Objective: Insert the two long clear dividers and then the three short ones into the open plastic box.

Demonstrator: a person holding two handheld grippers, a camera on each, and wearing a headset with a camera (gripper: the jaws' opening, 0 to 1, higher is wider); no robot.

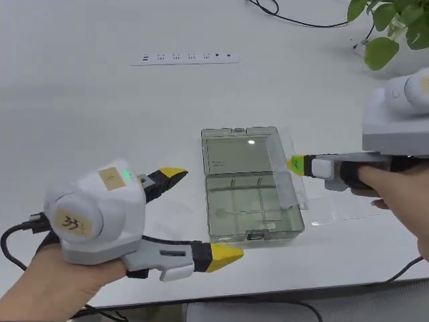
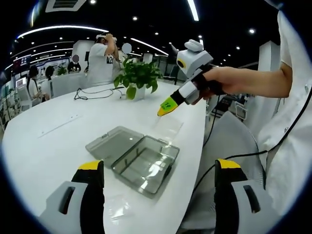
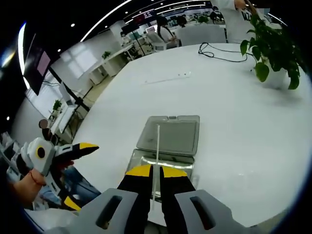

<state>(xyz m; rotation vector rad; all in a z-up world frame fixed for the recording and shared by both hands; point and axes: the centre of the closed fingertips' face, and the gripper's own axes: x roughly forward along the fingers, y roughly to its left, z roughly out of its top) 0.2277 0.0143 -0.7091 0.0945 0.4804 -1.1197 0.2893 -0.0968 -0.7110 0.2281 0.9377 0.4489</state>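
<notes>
The open grey see-through plastic box (image 1: 209, 201) sits mid-table, with white tabletop (image 1: 100, 121) wide around it. At its 3 o'clock edge the right gripper (image 1: 295, 164) pinches a long clear plastic divider (image 3: 157, 146). At 8 o'clock the left gripper (image 1: 207, 214) gapes, empty.

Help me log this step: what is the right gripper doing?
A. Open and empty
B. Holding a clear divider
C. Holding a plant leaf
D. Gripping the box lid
B: in the right gripper view the right gripper has its fingers shut on a thin clear divider, with the open box ahead.
</notes>
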